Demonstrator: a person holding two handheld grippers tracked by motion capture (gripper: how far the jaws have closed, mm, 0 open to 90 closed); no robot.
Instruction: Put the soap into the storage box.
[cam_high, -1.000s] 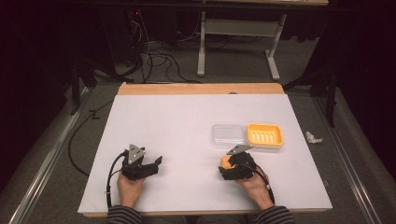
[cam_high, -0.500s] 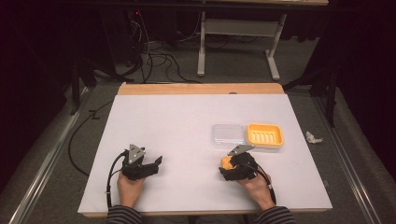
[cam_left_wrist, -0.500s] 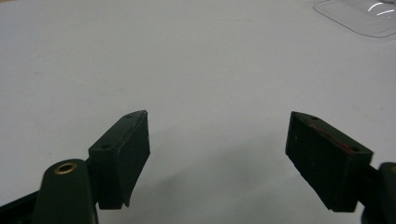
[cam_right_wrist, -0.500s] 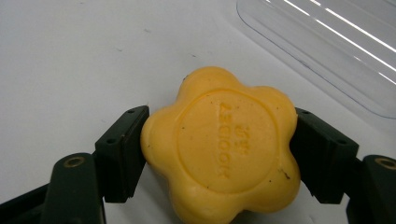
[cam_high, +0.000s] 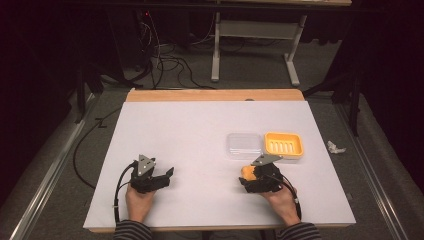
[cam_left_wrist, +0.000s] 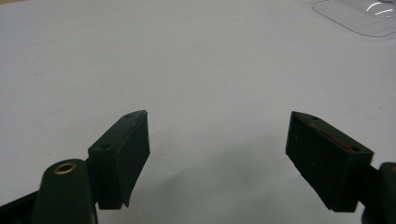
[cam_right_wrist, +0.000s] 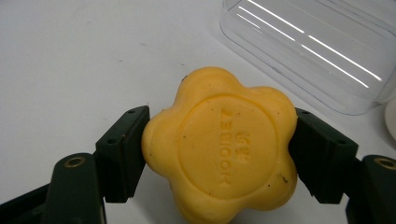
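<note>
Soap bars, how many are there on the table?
1: the yellow flower-shaped soap sits clamped in the right gripper, near the clear lid and orange soap dish.

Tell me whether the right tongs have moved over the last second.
No. In the high view the right tongs, shut on the yellow soap, sit at the same spot just below the clear lid as before.

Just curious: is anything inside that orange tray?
The orange tray looks empty, showing only its ribbed floor. The yellow soap sits apart, clamped in the right gripper. Under the tray is hidden.
</note>
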